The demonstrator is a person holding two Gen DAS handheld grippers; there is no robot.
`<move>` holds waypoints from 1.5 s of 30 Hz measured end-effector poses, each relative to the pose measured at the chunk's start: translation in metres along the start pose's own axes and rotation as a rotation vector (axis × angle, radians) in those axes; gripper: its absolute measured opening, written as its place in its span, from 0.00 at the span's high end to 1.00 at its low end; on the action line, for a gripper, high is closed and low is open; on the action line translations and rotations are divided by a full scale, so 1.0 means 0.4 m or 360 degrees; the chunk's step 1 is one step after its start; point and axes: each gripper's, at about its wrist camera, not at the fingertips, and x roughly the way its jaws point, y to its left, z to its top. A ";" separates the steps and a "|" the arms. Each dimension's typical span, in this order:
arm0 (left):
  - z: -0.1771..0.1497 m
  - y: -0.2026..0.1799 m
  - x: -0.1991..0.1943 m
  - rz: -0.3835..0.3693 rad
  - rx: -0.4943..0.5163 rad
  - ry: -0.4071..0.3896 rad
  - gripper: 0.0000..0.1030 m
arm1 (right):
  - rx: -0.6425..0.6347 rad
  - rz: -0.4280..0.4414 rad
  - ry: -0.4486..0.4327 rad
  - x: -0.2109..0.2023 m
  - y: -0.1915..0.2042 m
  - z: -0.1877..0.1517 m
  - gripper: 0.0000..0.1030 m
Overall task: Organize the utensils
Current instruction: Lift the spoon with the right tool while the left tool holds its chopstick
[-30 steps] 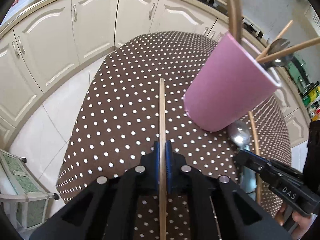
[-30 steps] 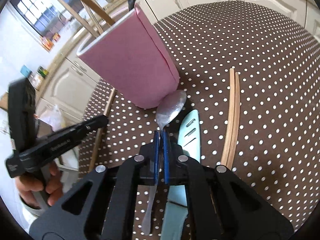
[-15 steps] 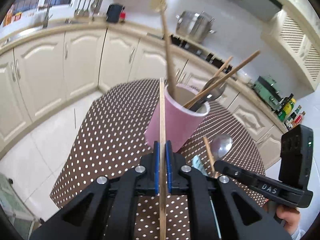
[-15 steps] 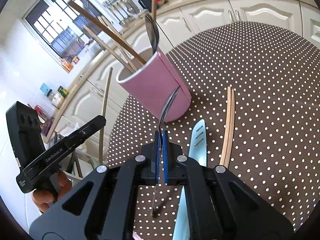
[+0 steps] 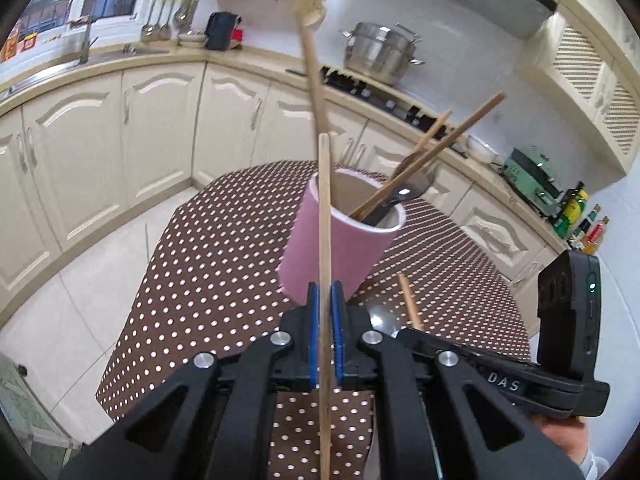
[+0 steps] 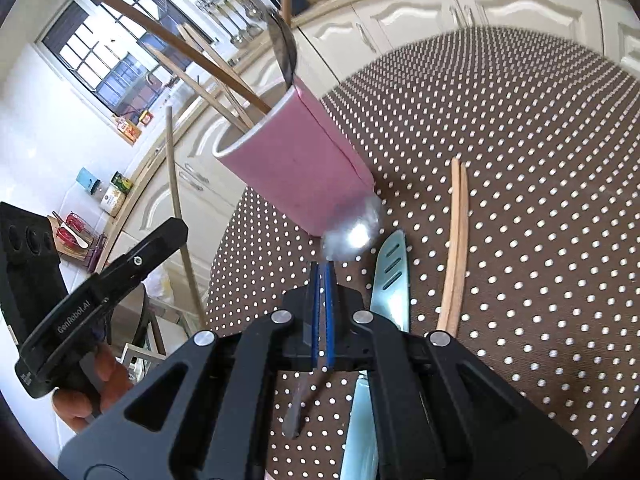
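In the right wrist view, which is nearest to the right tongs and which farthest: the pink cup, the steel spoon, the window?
1. Steel spoon: clamped in the right tongs, bowl just ahead.
2. Pink cup: behind the spoon, on the table.
3. Window: far upper left, beyond the counter.

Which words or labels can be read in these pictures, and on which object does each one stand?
"DAS": on the right gripper, seen from the left wrist view.
"GenRobot.AI": on the left gripper, seen from the right wrist view.
Labels on the counter bottles and jars: too small to read.
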 end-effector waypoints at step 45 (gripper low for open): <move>-0.021 0.103 0.175 0.0194 -0.0012 0.0470 0.94 | -0.0091 -0.0156 0.0033 0.052 0.018 0.002 0.97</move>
